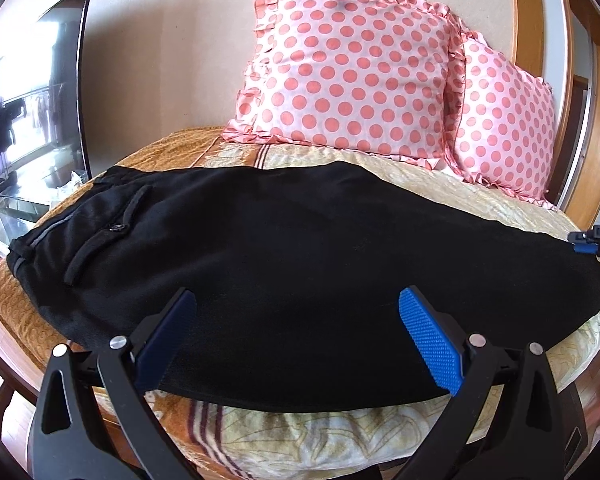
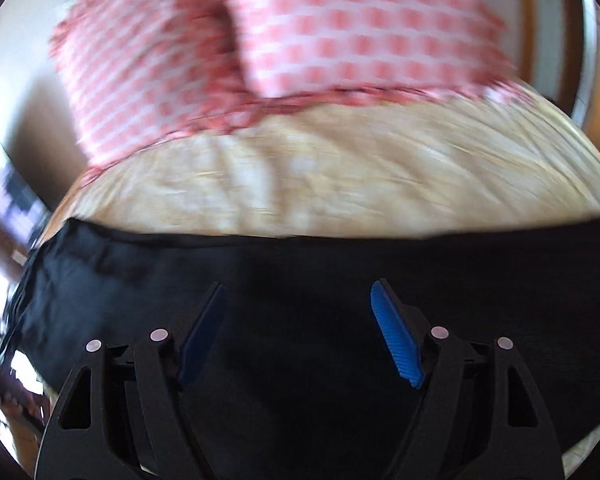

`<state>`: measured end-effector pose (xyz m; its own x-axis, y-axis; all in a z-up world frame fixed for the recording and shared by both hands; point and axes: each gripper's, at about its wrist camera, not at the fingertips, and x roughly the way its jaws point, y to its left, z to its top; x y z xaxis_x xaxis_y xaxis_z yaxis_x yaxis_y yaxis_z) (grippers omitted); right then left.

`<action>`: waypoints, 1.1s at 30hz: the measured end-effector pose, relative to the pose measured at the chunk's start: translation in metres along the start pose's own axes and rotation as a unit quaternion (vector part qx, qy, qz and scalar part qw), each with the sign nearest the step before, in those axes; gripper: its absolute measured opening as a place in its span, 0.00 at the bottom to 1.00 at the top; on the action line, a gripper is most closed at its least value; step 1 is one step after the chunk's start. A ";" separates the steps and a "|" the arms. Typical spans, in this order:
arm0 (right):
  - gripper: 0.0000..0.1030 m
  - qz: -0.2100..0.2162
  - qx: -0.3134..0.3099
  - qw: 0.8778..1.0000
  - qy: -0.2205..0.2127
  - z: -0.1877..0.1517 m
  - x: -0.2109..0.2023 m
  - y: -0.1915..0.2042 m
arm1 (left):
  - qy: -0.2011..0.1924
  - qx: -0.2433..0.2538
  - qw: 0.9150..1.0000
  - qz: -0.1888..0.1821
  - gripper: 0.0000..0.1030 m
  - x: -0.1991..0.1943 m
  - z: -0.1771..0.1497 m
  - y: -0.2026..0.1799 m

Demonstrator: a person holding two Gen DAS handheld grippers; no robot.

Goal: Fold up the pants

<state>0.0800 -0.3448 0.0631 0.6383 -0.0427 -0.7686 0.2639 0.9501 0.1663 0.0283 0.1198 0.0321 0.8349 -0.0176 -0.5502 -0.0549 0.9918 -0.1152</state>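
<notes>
Bed (image 1: 308, 436) with a gold and cream patterned cover carries everything; its near edge curves under both claws, and its left edge drops off toward a glass stand and a TV (image 1: 32, 116).

Black pants (image 1: 300, 260) lie flat across the bed, lengthwise left to right. Waistband and a back pocket with flap sit toward the bed's left edge; the legs run toward the right edge. The near long edge of the pants runs just inside the bed's near edge, with a strip of bare cover showing below it. The far long edge is straight, and there's a wide band of bare cover between it and the pillows.

Two pink polka-dot pillows (image 1: 360, 72) lean at the bed's far edge against the wall, well apart from the pants.

Left gripper (image 1: 296, 308): fingers spread wide, nothing pinched, blue pads over the near edge of the pants around mid-length.

Right gripper (image 2: 298, 304): fingers spread, nothing between them, over black cloth near the leg end. The right wrist view is motion-blurred, so cloth contact can't be told. In the left wrist view the right gripper's tip shows at the far right, by the pants' leg end.
</notes>
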 end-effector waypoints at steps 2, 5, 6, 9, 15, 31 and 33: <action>0.74 -0.014 0.044 0.999 0.009 0.000 0.002 -0.036 | 0.006 0.006 1.000 -0.001 0.98 0.007 -0.001 -0.005; 0.72 -0.042 0.074 0.996 -0.004 -0.002 -0.002 -0.063 | 0.015 0.016 1.000 0.007 0.98 0.015 -0.003 -0.012; 0.73 -0.064 0.082 0.994 -0.014 -0.004 -0.012 -0.068 | 0.014 0.020 1.000 0.011 0.98 0.015 -0.004 -0.013; 0.73 -0.061 0.104 0.989 -0.083 -0.021 -0.060 -0.083 | 0.011 0.032 0.999 0.016 0.98 0.013 -0.008 -0.016; 0.66 -0.109 0.250 0.947 -0.170 -0.090 -0.146 -0.167 | 0.014 0.031 0.999 0.004 0.98 0.014 -0.007 -0.016; 0.53 0.002 0.376 0.915 -0.147 -0.123 -0.116 -0.218 | 0.021 0.031 0.999 -0.003 0.98 0.016 -0.008 -0.020; 0.53 -0.003 0.375 0.916 -0.144 -0.120 -0.115 -0.217 | 0.021 0.031 0.999 -0.001 0.98 0.016 -0.008 -0.020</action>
<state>-0.1378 -0.5092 0.0411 0.7714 -0.2286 -0.5939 0.6208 0.4756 0.6232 0.0380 0.0986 0.0191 0.8111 -0.0237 -0.5844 -0.0181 0.9977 -0.0656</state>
